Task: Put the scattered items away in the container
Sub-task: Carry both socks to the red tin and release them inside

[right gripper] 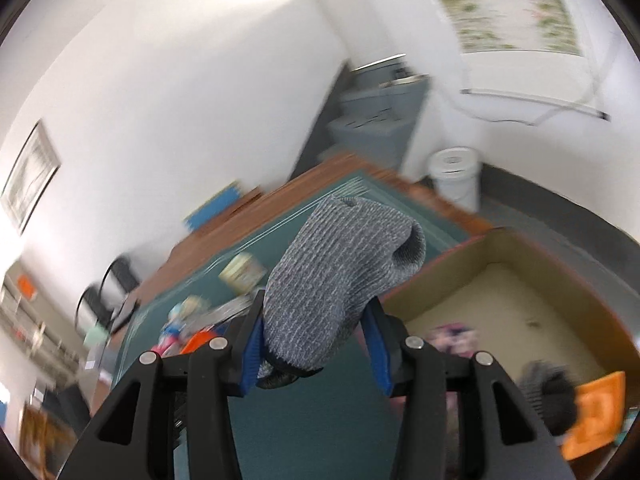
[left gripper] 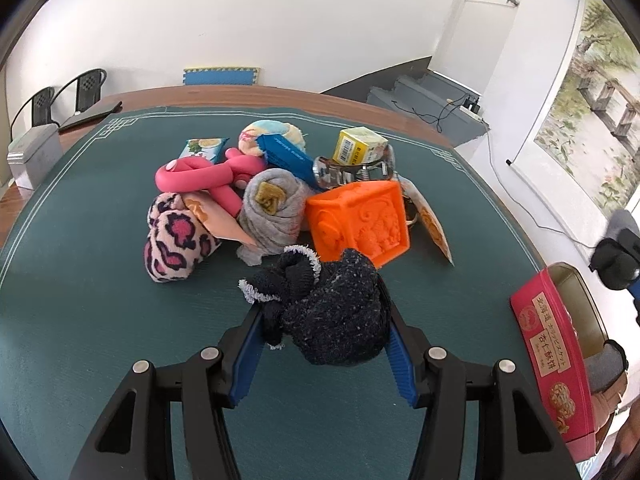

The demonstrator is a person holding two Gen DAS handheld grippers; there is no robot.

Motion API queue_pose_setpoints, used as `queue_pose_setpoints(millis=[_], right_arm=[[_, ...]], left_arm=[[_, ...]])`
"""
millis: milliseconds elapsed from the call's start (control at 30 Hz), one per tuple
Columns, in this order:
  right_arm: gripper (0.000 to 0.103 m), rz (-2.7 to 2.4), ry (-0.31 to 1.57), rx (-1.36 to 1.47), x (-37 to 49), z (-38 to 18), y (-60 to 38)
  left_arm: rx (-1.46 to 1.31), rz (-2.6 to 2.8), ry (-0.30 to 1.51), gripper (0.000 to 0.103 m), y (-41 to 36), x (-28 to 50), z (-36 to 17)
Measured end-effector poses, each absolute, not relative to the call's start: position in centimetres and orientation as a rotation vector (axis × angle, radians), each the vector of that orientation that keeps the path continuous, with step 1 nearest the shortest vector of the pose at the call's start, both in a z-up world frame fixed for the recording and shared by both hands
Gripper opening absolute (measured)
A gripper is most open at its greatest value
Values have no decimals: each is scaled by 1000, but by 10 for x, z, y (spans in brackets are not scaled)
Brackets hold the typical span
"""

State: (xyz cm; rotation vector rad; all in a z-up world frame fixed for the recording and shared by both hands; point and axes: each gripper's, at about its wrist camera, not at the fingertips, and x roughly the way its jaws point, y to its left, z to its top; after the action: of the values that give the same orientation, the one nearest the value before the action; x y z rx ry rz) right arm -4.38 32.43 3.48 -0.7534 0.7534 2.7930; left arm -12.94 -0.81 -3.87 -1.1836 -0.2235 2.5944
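The left gripper (left gripper: 326,330) is pointing down at the green mat (left gripper: 100,320), its jaws clamping one black sock bundle (left gripper: 332,312), whose long axis is running toward ten o'clock. The right gripper (right gripper: 316,344) is tilting over the mat, gripping one grey knit sock (right gripper: 340,276) pointing toward one o'clock. One red box (left gripper: 548,364) is sitting at four o'clock of the pile.

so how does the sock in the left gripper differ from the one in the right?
The black sock is dark and fuzzy with a white fringed cuff; the grey sock is a flat ribbed knit. The black one is balled up over the green mat; the grey one sticks out long, its open cuff by the box. Both are clamped between blue pads.
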Motion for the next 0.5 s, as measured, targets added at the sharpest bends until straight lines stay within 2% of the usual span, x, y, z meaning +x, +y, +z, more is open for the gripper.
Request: queue_pose_setpoints(millis=[300,500], right_arm=[[49,2689,747,-662,-16,44,370],[52,2635,642,-702,-17,44,375]], left_arm=[[-1133,2551,-150,58,23,-107,-21],[-1070,2495,-118,58,52,-92,-1]])
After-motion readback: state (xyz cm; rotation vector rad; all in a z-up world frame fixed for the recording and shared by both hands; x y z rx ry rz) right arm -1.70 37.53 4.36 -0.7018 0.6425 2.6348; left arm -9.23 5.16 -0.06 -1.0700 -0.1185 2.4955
